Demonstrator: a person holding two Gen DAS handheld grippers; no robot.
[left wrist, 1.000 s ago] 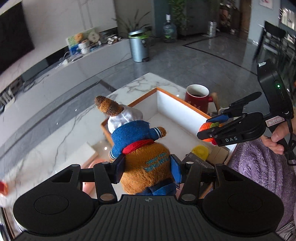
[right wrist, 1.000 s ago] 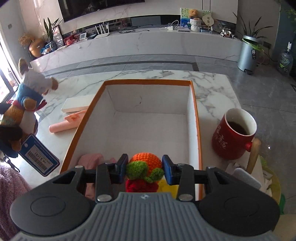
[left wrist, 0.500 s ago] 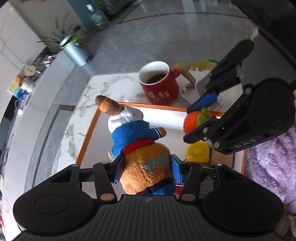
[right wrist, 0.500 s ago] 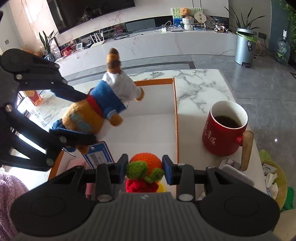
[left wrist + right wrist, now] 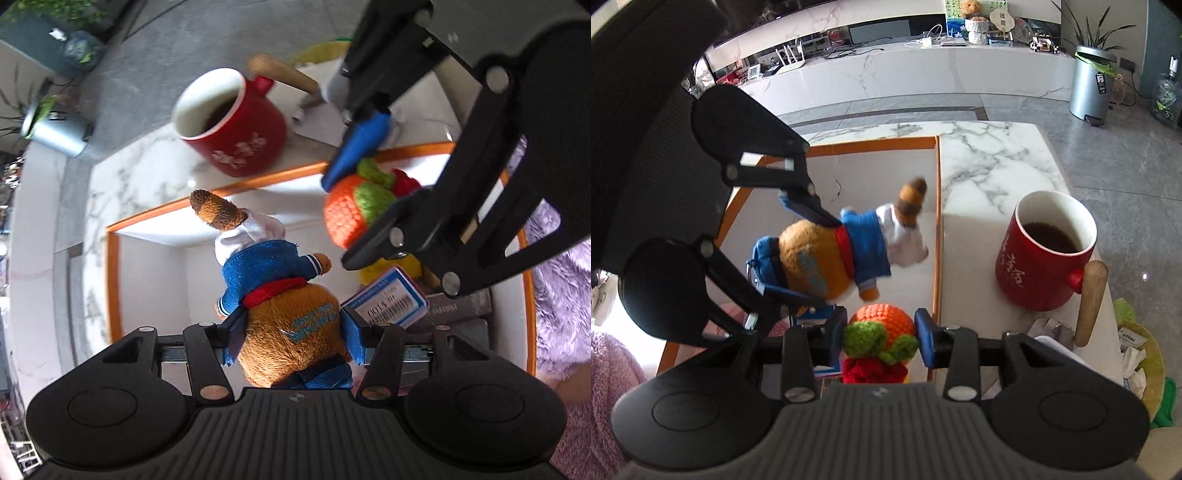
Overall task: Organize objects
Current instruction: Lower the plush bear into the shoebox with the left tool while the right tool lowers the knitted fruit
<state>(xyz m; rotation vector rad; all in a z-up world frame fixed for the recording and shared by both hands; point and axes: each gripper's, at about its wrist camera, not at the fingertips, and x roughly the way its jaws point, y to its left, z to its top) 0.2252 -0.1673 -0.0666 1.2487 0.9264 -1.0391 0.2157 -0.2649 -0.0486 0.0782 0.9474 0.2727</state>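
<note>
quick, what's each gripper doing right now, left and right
Left gripper: closed on the plush bear, jaws just easing open.
Right gripper: closed on the crocheted orange.

From my remote seat I see a grey tiled floor, a long white marble console along the wall, and a steel bin in daylight.

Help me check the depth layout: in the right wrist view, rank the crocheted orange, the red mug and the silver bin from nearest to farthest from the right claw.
1. Crocheted orange: between the right claw's fingers, over the box's near end.
2. Red mug: on the marble table, right of the box.
3. Silver bin: on the floor, far upper right.
</note>
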